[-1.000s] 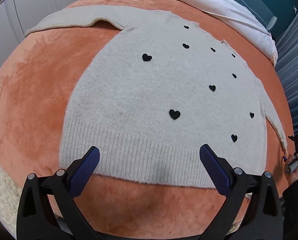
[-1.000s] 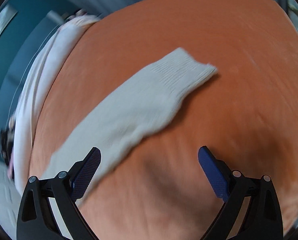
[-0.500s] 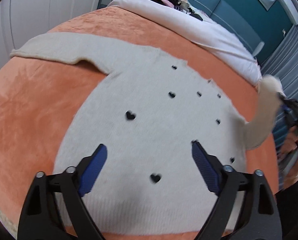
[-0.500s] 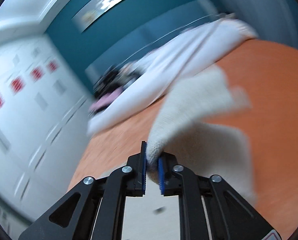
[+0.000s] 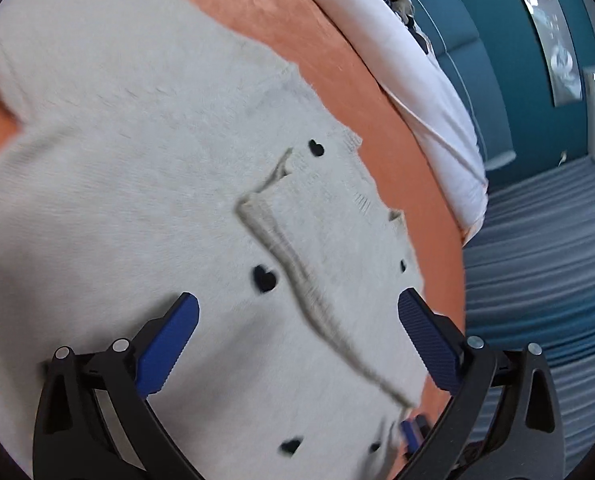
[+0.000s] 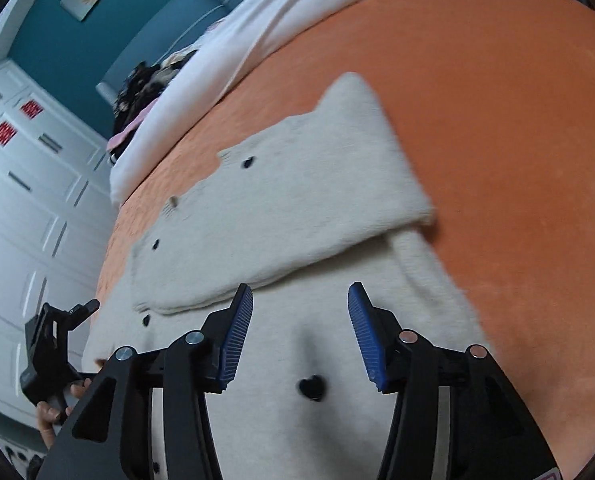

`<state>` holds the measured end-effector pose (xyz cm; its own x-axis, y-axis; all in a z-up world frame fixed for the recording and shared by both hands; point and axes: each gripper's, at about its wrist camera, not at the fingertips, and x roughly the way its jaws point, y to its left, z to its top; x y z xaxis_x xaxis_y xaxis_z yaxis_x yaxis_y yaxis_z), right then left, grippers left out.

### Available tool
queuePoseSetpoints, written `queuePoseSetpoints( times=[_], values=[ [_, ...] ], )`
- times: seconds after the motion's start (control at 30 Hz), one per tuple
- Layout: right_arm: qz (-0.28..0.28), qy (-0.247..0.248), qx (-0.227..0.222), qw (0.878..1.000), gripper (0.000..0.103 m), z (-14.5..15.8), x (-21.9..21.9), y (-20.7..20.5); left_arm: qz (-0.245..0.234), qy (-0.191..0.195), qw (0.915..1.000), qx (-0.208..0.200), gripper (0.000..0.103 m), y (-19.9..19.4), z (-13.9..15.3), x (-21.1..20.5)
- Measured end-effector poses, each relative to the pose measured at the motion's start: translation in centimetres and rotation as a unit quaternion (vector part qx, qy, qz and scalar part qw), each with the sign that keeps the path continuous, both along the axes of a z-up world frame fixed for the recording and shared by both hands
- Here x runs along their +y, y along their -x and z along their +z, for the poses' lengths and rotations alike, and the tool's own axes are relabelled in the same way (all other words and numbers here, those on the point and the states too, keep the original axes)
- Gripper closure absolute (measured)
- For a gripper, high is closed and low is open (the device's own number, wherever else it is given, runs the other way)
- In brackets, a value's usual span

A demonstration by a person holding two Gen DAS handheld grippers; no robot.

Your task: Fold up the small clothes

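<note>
Item: cream knit sweater [image 6: 297, 216] with small black hearts [image 6: 312, 387], lying flat on the orange plush bedspread [image 6: 497, 100], its body covering most of the spread's middle.

Condition: one sleeve [image 6: 337, 184] is already folded inward and lies across the chest, its ribbed cuff [image 5: 297, 276] resting on the body panel, as the left wrist view shows. The other sleeve [image 5: 37, 40] lies spread flat toward the far left edge of the bedspread, not yet folded. The ribbed hem is not clearly visible in either view.

Tools: right gripper [image 6: 299, 332], fingers parted with nothing between them, hovering over the sweater just below the folded sleeve. Left gripper [image 5: 297, 344], fingers spread wide and empty, above the sweater's body near the cuff of the folded sleeve. Whether either touches the fabric cannot be told; both views are motion-blurred.

Surroundings: white duvet [image 6: 257, 32] bunched along the far edge of the bed, dark clothing [image 6: 145, 80] piled beyond it, teal wall, white wardrobe doors [image 6: 29, 200].

Progress, as judged: first fold of several done. Remaining: second sleeve inward, then the body folded over itself, hem toward neckline. Roughly a quarter to a third complete.
</note>
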<state>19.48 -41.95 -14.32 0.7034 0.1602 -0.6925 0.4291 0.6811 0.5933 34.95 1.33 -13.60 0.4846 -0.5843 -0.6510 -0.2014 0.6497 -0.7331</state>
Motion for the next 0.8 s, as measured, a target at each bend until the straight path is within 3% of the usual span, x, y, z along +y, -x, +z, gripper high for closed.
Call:
queuePoseSetpoints(
  times=[0.03, 0.07, 0.1, 0.13, 0.17, 0.2, 0.23, 0.27, 0.37, 0.43, 0.47, 0.53, 0.6, 0.63, 0.67, 0.7, 0.73, 0.77, 0.8],
  values=[
    [-0.017, -0.022, -0.003, 1.000, 0.053, -0.6, -1.1, -0.3, 0.008, -0.001, 1.0000, 0.002, 0.012, -0.7, -0.4, -0.6],
    [-0.027, -0.037, -0.008, 0.999, 0.053, -1.7, -1.5, -0.1, 0.011, -0.001, 0.9999, 0.001, 0.022, -1.1, -0.6, -1.2],
    [-0.036, -0.055, -0.016, 0.998, 0.053, -2.0, -2.1, -0.6, 0.010, 0.001, 0.9999, -0.003, 0.041, -1.6, -0.7, -1.8],
    [-0.042, -0.064, -0.021, 0.997, 0.053, -2.2, -2.5, -0.7, 0.003, -0.003, 1.0000, -0.006, 0.054, -2.3, -0.6, -2.6],
    [-0.048, -0.069, -0.025, 0.996, 0.053, -2.3, -2.8, -1.3, -0.006, -0.008, 0.9999, -0.010, 0.080, -2.8, -0.5, -3.1],
    [-0.048, -0.068, -0.024, 0.996, 0.060, -2.3, -2.9, -2.1, -0.021, -0.012, 0.9995, -0.019, 0.100, -3.4, -0.2, -3.8],
    [-0.044, -0.060, -0.022, 0.997, 0.073, -2.0, -2.6, -3.0, -0.030, -0.025, 0.9986, -0.035, 0.103, -3.8, 0.7, -4.2],
    [-0.033, -0.040, -0.023, 0.998, 0.094, -1.0, -2.1, -3.8, -0.031, -0.035, 0.9972, -0.058, 0.103, -3.9, 1.7, -4.4],
    [-0.003, 0.010, -0.106, 0.994, 0.095, 3.6, 0.1, -3.4, -0.023, -0.040, 0.9896, -0.136, 0.103, -3.1, 5.4, -3.5],
    [0.008, 0.046, -0.118, 0.992, 0.095, 3.7, 0.8, -3.1, -0.004, -0.038, 0.9880, -0.150, 0.103, -2.1, 5.7, -1.8],
    [0.007, 0.054, -0.087, 0.995, 0.095, 2.3, 0.7, -3.7, 0.004, -0.043, 0.9895, -0.138, 0.103, -1.9, 4.8, -1.0],
    [-0.010, 0.028, 0.002, 1.000, 0.095, -2.5, -0.4, -4.9, 0.002, -0.045, 0.9961, -0.076, 0.103, -2.2, 1.4, -0.4],
    [-0.022, -0.004, -0.019, 1.000, 0.098, -4.2, -1.1, -3.9, 0.003, -0.017, 0.9985, -0.051, 0.102, -1.8, -0.2, -0.1],
    [-0.023, -0.006, -0.024, 0.999, 0.098, -4.0, -1.1, -3.6, 0.002, -0.015, 0.9980, -0.061, 0.097, -1.4, 0.1, -0.3],
    [-0.025, -0.008, -0.026, 0.999, 0.098, -4.0, -1.1, -3.4, -0.003, -0.017, 0.9978, -0.064, 0.067, -1.4, 0.2, -0.7],
    [-0.024, -0.006, -0.025, 0.999, 0.098, -4.0, -1.0, -3.5, -0.002, -0.021, 0.9981, -0.057, 0.028, -1.8, 0.2, -1.2],
    [-0.023, 0.000, -0.023, 0.999, 0.098, -4.0, -0.9, -3.7, 0.007, -0.029, 0.9988, -0.040, 0.018, -2.3, 0.0, -1.6],
    [-0.022, 0.002, -0.022, 1.000, 0.098, -4.0, -0.8, -3.8, 0.014, -0.017, 0.9992, -0.034, 0.022, -2.8, -0.4, -1.9],
    [-0.024, -0.001, -0.021, 1.000, 0.096, -3.9, -0.8, -4.1, 0.015, -0.002, 0.9994, -0.031, 0.037, -3.5, -0.8, -2.2]
  ],
)
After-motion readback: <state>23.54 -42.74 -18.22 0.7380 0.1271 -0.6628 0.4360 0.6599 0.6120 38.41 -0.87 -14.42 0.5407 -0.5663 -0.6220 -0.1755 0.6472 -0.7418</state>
